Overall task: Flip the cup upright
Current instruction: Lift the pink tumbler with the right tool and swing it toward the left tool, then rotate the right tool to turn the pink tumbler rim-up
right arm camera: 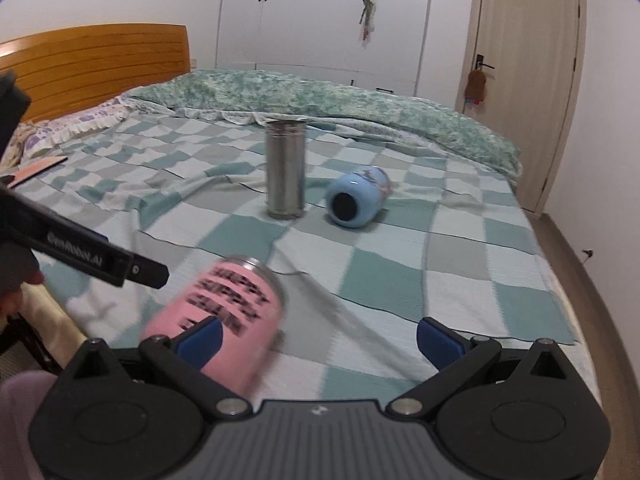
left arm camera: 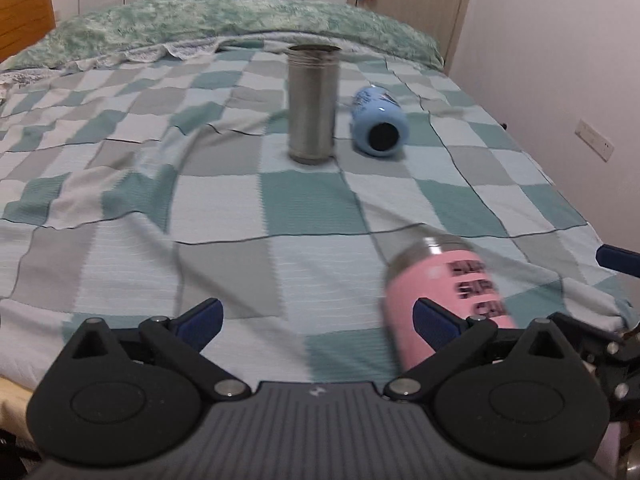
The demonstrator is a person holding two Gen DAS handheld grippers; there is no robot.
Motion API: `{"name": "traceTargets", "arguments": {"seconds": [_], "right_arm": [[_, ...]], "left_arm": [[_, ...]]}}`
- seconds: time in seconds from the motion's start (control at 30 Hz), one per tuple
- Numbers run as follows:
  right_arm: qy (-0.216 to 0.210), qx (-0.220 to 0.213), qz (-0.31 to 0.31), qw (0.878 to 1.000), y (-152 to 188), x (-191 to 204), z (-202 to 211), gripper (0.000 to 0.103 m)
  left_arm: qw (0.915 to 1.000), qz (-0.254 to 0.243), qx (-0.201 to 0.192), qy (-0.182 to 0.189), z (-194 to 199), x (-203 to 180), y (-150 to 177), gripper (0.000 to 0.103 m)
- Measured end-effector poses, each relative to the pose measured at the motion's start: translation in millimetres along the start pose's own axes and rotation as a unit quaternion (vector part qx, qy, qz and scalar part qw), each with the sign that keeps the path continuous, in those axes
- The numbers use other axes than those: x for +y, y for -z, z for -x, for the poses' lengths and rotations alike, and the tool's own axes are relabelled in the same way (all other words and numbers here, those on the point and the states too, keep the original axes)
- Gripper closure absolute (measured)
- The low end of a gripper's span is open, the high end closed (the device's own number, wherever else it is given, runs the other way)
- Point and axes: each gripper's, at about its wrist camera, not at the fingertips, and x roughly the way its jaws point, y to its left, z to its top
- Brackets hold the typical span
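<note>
Covering nearly the whole of both views, the bed with its teal-and-grey checked blanket carries three cups. Farthest back stands the steel cup, upright with its open mouth on top — that one needs nothing. Just beside it, to its right, the blue cup lies on its side with its dark round end facing the cameras, well beyond either tool.

Nearest is the pink cup, tilted rather than lying flat or standing, its metal rim angled up and away, blurred as if moving. It sits at the near edge of the bed between the two tools: by the right finger of the left hand-held gripper, and by the left finger of the right hand-held gripper. Both have their blue pads spread wide, and neither visibly clamps anything; whether a finger touches the pink cup I cannot tell.

My judgement: one cup counts as done, the pink cup looks halfway through being righted, and the blue cup has not been started. What is left is settling the pink cup on its base — the soft, wrinkled blanket may let it topple — then reaching across for the blue one.
</note>
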Motion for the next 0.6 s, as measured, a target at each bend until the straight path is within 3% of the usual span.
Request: {"name": "traceTargets", "arguments": {"seconds": [0.27,0.6], "right_arm": [[0.001,0.052,-0.025,0.998,-18.1,36.2,-41.0,0.000],[-0.014,0.130,-0.076,0.988,-28.4,40.9,-90.8,0.000]], "left_arm": [[0.9993,-0.037,-0.001,0.003,-14.8,31.5,11.6,0.000],[0.9973,-0.066,0.010,0.031,-36.2,46.7,16.0,0.000]]}}
